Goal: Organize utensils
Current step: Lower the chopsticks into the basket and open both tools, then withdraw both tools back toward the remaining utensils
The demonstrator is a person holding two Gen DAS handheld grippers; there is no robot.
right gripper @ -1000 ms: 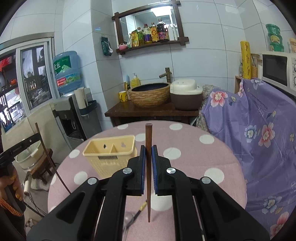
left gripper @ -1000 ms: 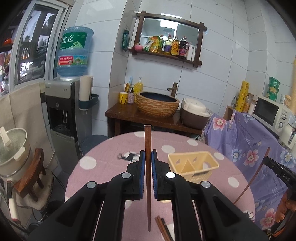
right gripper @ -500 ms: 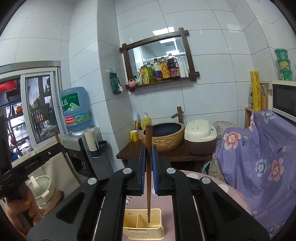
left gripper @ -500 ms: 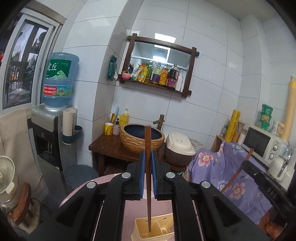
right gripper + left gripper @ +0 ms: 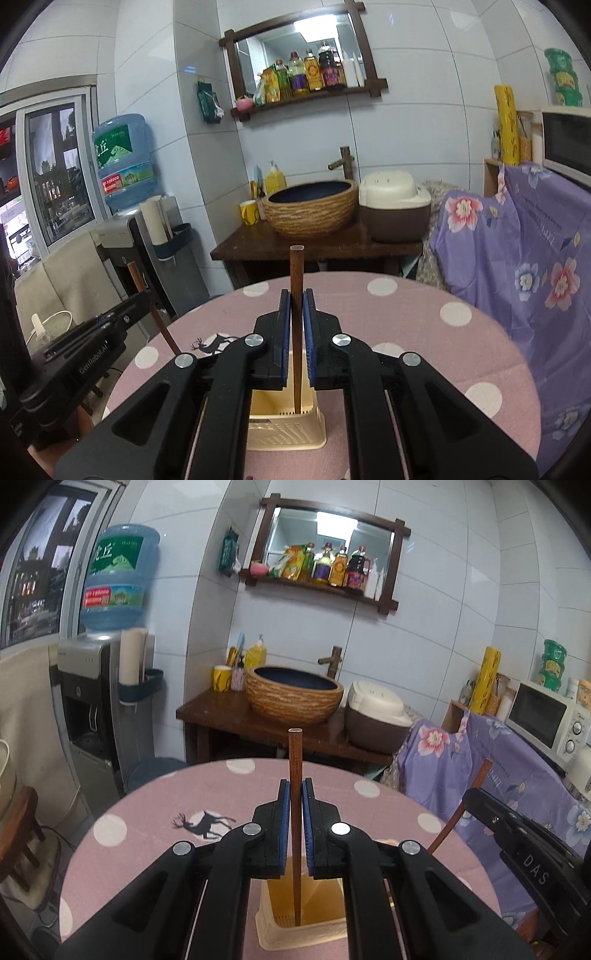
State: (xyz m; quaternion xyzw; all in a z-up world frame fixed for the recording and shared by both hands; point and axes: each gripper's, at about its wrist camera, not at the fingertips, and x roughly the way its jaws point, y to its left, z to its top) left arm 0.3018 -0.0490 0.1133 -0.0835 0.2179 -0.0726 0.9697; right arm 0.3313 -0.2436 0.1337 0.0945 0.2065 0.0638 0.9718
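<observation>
In the left wrist view my left gripper (image 5: 295, 794) is shut on an upright brown chopstick (image 5: 295, 760); its lower end hangs inside the cream utensil basket (image 5: 303, 932) on the pink dotted table (image 5: 166, 812). My right gripper (image 5: 296, 306) is likewise shut on a second brown chopstick (image 5: 296, 273), whose tip points down into the same basket (image 5: 288, 428). Each view shows the other gripper at its edge with its chopstick: the right one (image 5: 476, 786) on the right, the left one (image 5: 138, 280) on the left.
Behind the table stands a dark wooden stand (image 5: 229, 712) with a woven basin (image 5: 293, 696) and a rice cooker (image 5: 376, 716). A water dispenser (image 5: 107, 686) is at left. A purple flowered cloth (image 5: 517, 258) covers furniture at right, with a microwave (image 5: 543, 716) on it.
Both grippers rose away from the table, then came back down over the basket. The chopstick tips now hang inside the basket, which sits directly below the jaws.
</observation>
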